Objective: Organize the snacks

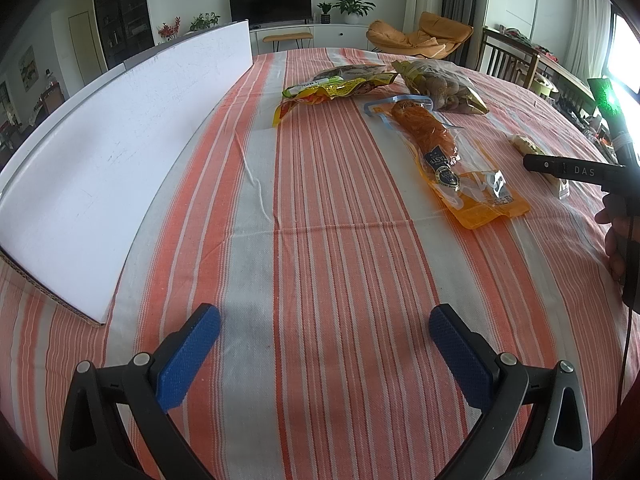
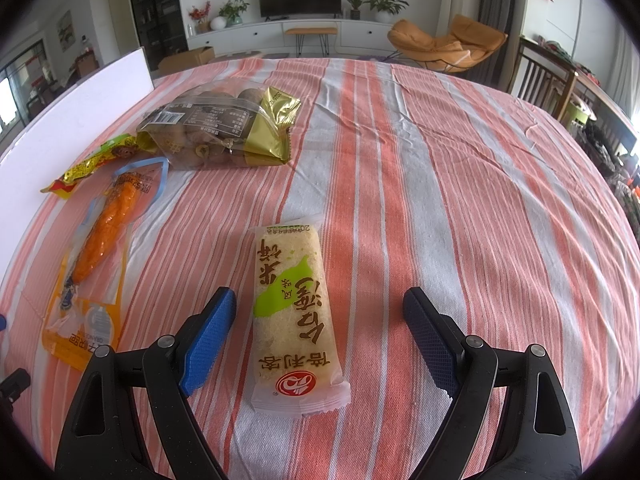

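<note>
A pale rice-cake snack pack (image 2: 294, 312) lies on the striped cloth between the fingers of my open right gripper (image 2: 320, 312), which does not touch it. An orange sausage pack (image 2: 98, 256) lies to its left, also seen in the left wrist view (image 1: 452, 156). A clear and gold bag of round brown snacks (image 2: 224, 128) lies further back; it shows in the left view too (image 1: 440, 88). A yellow-green packet (image 1: 336, 88) lies beside it. My left gripper (image 1: 324, 332) is open and empty over bare cloth. The right gripper's body (image 1: 576, 172) partly hides the rice-cake pack there.
A white cardboard box wall (image 1: 120, 144) stands along the left side of the table; it shows in the right view (image 2: 76, 120). The table carries a red and white striped cloth (image 1: 320, 240). Chairs (image 2: 544, 76) stand beyond the right edge.
</note>
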Tool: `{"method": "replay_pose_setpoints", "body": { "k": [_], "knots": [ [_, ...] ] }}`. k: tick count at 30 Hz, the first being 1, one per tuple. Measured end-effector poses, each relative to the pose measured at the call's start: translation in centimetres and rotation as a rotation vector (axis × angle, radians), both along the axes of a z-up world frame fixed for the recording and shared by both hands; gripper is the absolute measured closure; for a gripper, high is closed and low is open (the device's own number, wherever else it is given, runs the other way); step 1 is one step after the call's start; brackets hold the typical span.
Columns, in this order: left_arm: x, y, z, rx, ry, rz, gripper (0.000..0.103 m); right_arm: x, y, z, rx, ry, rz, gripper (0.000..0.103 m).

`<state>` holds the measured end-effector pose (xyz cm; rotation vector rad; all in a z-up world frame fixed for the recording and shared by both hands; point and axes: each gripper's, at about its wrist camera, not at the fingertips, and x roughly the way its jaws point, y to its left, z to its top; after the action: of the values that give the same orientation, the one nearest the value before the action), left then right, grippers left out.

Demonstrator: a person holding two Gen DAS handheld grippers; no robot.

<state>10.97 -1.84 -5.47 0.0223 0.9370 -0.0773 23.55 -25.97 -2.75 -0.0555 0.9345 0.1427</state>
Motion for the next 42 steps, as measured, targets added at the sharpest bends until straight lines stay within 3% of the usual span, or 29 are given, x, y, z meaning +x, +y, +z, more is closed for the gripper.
{"method": "replay_pose_setpoints", "body": {
  "k": [16,19,21,22,24,26,27,29,32,36,38,39,42],
  "knots": [
    [0.0,0.0,0.0,0.000,0.001,-0.001,0.000,0.0,0.0,0.0,0.001,0.000,0.000,0.016],
    [0.4,-0.1,0.1,0.000,0.036,0.012,0.000,0.0,0.0,0.0,0.001,0.000,0.000,0.016],
    [1.4,-0.5,0.8,-0.085,0.090,0.010,0.000,0.0,0.0,0.0,0.000,0.000,0.000,0.016],
    [2.1,-0.9,1.4,-0.145,0.102,-0.011,0.000,0.0,0.0,0.0,0.001,0.000,0.000,0.015],
    [3.3,-2.4,2.8,-0.182,0.094,-0.041,0.000,0.0,0.0,0.0,0.001,0.000,0.000,0.015],
    [5.3,-5.0,4.6,-0.142,0.069,-0.093,0.000,0.0,0.0,0.0,0.001,0.000,0.000,0.015],
    [7.0,-6.7,5.1,-0.101,0.075,-0.121,0.000,0.0,0.0,0.0,0.001,0.000,0.000,0.015],
    [10.2,-8.6,5.0,-0.092,0.113,-0.139,0.000,0.0,0.0,0.0,0.001,0.000,0.000,0.015],
    [15.1,-9.2,3.9,-0.132,0.150,-0.036,0.000,0.0,0.0,0.0,0.001,0.000,0.000,0.015],
    [19.2,-10.0,1.0,-0.087,0.228,0.049,0.000,0.0,-0.1,0.0,0.000,0.000,0.000,0.015],
    [19.3,-10.8,0.6,-0.022,0.182,0.029,0.009,0.0,0.0,0.0,0.000,-0.001,0.000,0.015],
    [19.0,-11.1,0.6,0.014,0.151,0.010,0.019,0.0,-0.1,0.0,0.000,0.000,0.000,0.015],
    [17.4,-10.2,0.9,0.015,0.110,-0.040,0.033,0.0,0.0,0.0,0.001,-0.001,0.000,0.015]
  ]
}}
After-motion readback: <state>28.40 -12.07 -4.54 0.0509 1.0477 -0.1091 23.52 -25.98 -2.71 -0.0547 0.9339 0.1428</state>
